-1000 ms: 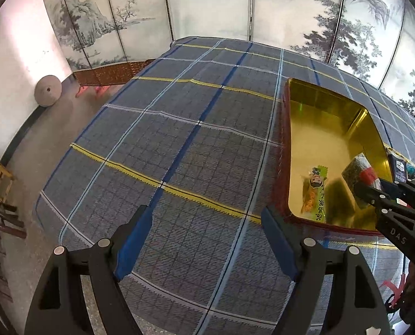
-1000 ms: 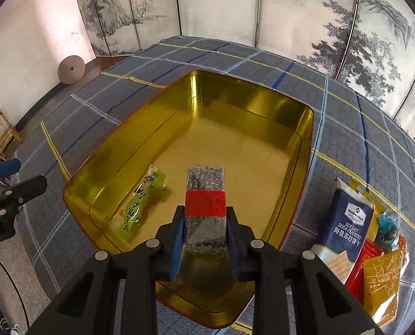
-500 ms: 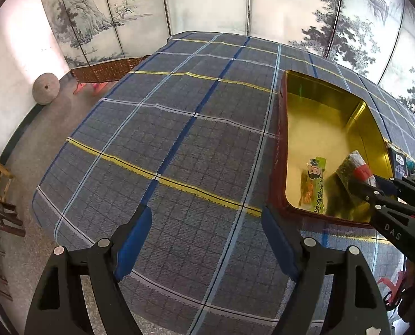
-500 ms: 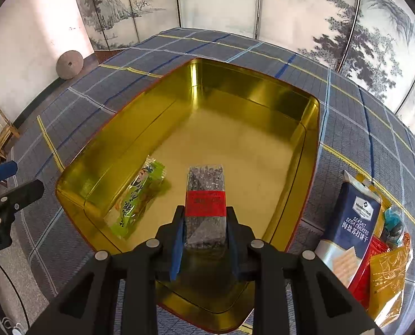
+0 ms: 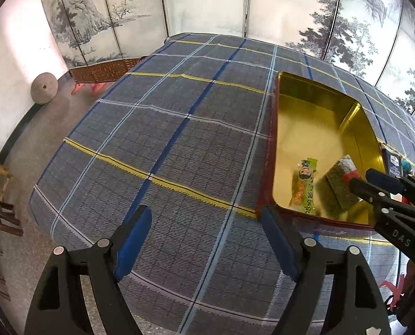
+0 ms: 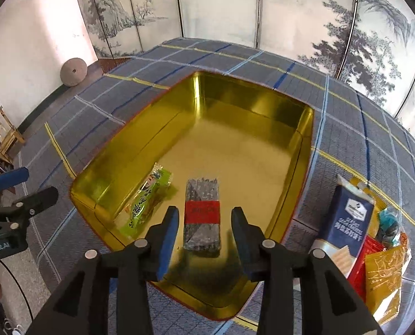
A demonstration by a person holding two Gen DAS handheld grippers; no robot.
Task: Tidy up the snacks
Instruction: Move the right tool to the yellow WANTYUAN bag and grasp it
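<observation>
A gold tin (image 6: 305, 145) with a red outside stands on the plaid cloth; it also shows in the left wrist view (image 5: 313, 89). A dark seaweed pack with a red band (image 6: 202, 212) lies in the tin, next to a green snack bar (image 6: 148, 198). My right gripper (image 6: 204, 237) is open, its jaws on either side of the seaweed pack and apart from it. My left gripper (image 5: 207, 240) is open and empty above the cloth, left of the tin. The seaweed pack (image 5: 338, 178) and green bar (image 5: 305, 187) show there too.
Right of the tin lies a pile of snacks: a blue cracker pack (image 6: 347, 220), a red pack (image 6: 366, 254), a gold pack (image 6: 383, 276) and a teal item (image 6: 389, 223). A painted folding screen (image 6: 221, 8) stands behind the table. The table's near edge (image 5: 67, 234) drops to the floor.
My right gripper has opened and let go of the seaweed pack, which now lies in the tin. My left gripper has drifted slightly and stays open.
</observation>
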